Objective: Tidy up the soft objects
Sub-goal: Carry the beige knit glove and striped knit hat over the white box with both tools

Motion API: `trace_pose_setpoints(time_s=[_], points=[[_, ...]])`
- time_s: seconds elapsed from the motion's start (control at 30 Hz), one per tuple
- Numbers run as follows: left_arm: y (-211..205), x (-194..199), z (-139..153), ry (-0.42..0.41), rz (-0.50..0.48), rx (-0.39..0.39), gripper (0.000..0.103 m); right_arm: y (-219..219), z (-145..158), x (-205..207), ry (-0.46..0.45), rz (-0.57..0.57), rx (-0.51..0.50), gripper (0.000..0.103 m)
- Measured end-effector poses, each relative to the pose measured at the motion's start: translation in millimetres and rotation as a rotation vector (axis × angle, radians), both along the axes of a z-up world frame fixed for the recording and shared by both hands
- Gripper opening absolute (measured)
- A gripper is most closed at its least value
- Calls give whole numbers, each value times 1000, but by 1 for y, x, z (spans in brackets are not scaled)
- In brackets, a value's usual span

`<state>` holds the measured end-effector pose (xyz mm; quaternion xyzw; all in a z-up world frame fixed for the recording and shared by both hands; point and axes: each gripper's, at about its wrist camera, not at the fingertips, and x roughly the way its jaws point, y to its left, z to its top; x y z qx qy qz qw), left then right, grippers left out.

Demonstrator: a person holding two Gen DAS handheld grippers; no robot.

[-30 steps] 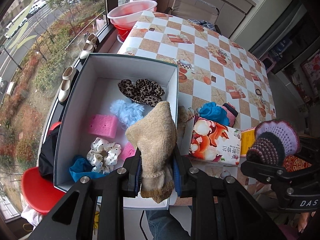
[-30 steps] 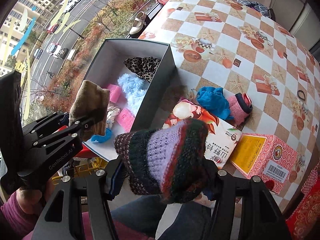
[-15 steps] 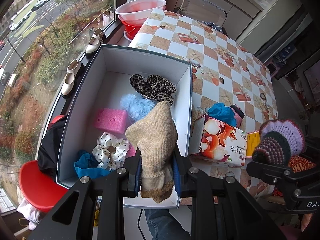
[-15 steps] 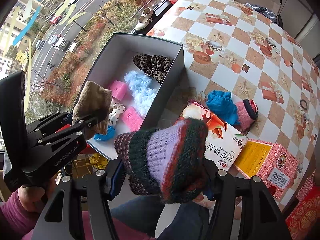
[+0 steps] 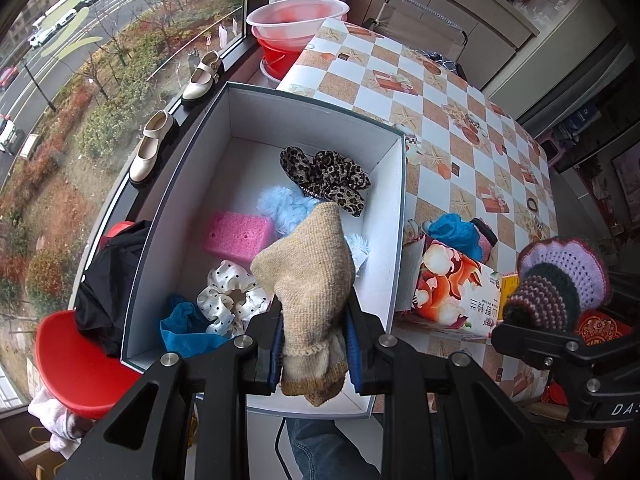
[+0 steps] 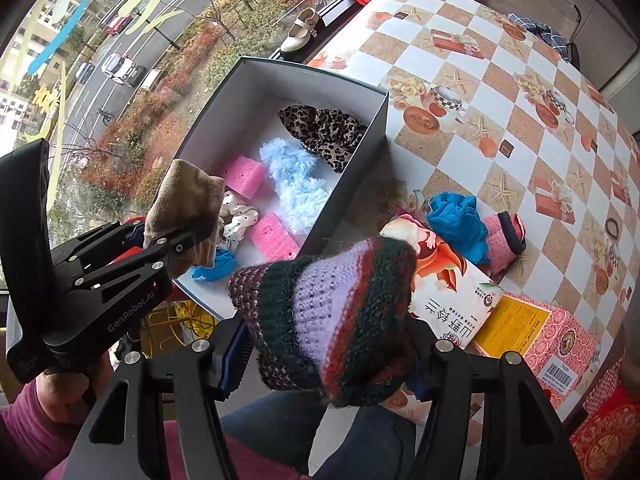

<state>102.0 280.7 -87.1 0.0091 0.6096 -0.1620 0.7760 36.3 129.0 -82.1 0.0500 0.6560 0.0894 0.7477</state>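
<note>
My left gripper (image 5: 314,350) is shut on a beige knitted sock (image 5: 308,276), held over the near end of the open grey box (image 5: 394,216). Inside the box lie a leopard scrunchie (image 5: 326,174), light blue fluff (image 5: 286,206), a pink sponge (image 5: 238,234), a dotted white scrunchie (image 5: 230,298) and a blue cloth (image 5: 186,326). My right gripper (image 6: 330,354) is shut on a striped purple-green knitted piece (image 6: 336,312), just right of the box. A blue cloth (image 6: 456,220) and a pink sock (image 6: 502,238) lie on the table beyond.
A flowered tissue pack (image 6: 448,284) and a pink carton (image 6: 540,340) lie on the checkered table (image 6: 500,92) beside the box. Basins (image 5: 298,26) stand at the far end, shoes (image 5: 152,146) on the sill, a red stool (image 5: 76,354) below left.
Both grippers have shifted a little, so the box now sits more centrally under the left one. Both grips are unchanged.
</note>
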Motion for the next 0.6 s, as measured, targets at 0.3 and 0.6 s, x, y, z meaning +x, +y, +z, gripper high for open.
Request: trace_pose_setpoints(time_s=[0.3,0.6], points=[[8,1,-3,6,28,-2,28,11,-3,9,11,32,1,63],[12,4,-3,1,33,5,28,16,-4,12,11,38,4,63]])
